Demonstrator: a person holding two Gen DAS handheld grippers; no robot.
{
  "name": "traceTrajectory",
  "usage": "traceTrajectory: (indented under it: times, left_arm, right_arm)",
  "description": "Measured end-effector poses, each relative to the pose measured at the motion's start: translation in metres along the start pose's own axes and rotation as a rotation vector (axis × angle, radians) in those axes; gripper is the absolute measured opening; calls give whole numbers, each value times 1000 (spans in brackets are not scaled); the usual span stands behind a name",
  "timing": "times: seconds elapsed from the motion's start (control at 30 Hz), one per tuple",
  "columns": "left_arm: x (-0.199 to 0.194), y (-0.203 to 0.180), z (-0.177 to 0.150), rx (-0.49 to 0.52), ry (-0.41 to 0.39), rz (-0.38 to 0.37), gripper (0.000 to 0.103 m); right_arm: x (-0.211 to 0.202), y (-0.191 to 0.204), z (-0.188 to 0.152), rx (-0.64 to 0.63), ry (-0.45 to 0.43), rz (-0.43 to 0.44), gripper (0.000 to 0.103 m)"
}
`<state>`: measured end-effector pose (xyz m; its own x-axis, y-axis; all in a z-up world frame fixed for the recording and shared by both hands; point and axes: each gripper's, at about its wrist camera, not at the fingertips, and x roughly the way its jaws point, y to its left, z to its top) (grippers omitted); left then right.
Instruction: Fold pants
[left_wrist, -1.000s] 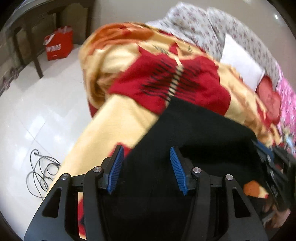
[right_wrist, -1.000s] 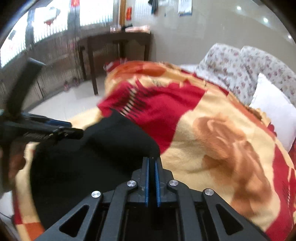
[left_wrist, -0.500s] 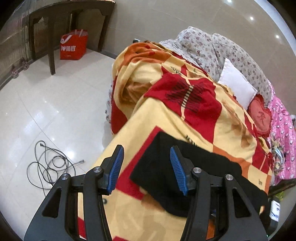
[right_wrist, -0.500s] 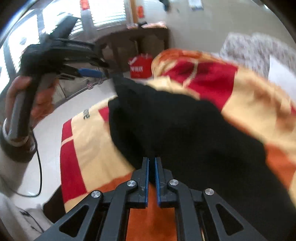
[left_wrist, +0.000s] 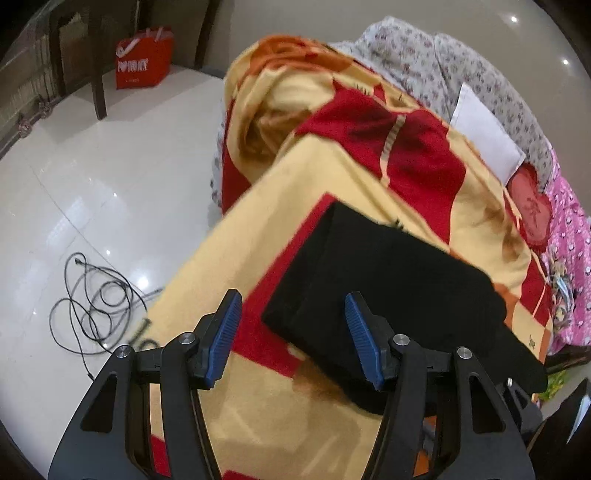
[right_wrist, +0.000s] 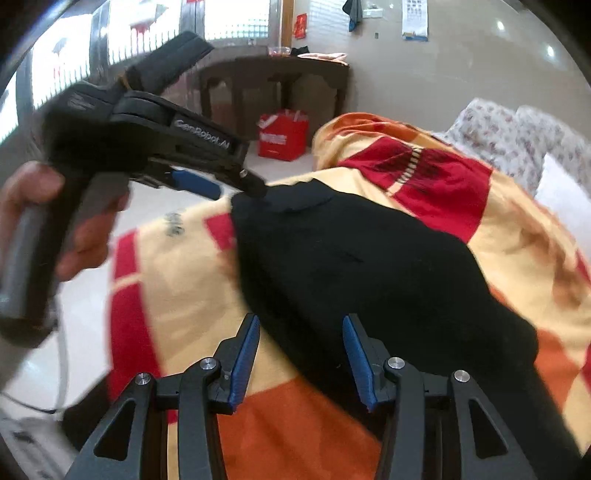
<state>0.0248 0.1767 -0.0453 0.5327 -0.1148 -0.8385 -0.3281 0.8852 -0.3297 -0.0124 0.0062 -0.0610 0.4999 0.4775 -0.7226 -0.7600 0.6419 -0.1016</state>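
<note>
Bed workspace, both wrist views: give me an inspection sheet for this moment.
Surface: bed under a red, yellow and orange blanket.
Job's things: black pants folded, lying on the blanket.
Clutter: white pillow, red cushion.
Grippers: left hand-held gripper and right hand-held gripper both opening, pads off the cloth.
Cables: loose black cable on the floor.
Surroundings: white tile floor, red bag, dark table.

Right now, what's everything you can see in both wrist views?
pants: one, black, folded on blanket
blanket: one, yellow, red, orange, covering bed
pillows: two, floral, head of bed
white cushion: one, against pillows
pink bedding: one, far bed edge
bag: one, red, floor by table
table: one, dark wood, by wall
cable: one, black, tangled on floor
left gripper: fingers opening, empty
right gripper: fingers opening, pants edge between, unpinched
hand: one, holding left gripper
</note>
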Motion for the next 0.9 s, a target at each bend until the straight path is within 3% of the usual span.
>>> traceTrajectory:
  times: [0.1,0.13,0.2,0.3,0.4,0.5,0.57,0.67,0.7,0.73,0.77,0.9]
  left_arm:
    - [4,-7,-1,30,-14,-22,57]
    - [4,-11,0,46,-14,-20,54]
    - [0,-14,3,69,-20,-23,46]
    - [-16,-14,5,89,-52,-40,43]
    - [-31,-10,2,106,-96,-32,43]
    - [-24,-5,0,96,-81,27,43]
    - [-22,-4,-2,92,-71,42,43]
    - [-28,-10,-2,108,-105,54,43]
    - [-31,-13,-2,112,-117,51,43]
    - [-33,-16,-2,115,-126,42,43]
    - [-34,-21,-1,118,-131,28,43]
    - [-24,-41,-3,151,-114,13,43]
  right_arm:
    - [2,-16,5,55,-9,45,10]
    - [-1,-22,8,83,-15,73,7]
    - [-4,-27,14,116,-26,105,6]
    - [-18,-25,18,153,-59,166,6]
    - [-17,-13,18,185,-64,280,1]
    - [2,6,13,123,-10,161,1]
    - [-5,-9,11,194,-27,201,1]
    - [-38,-50,7,276,-117,66,7]
    - [-47,-68,4,317,-133,10,19]
    - [-55,-91,-1,374,-142,-37,40]
    - [-58,-109,-6,421,-141,-73,49]
    - [-40,-175,-23,557,-41,-173,52]
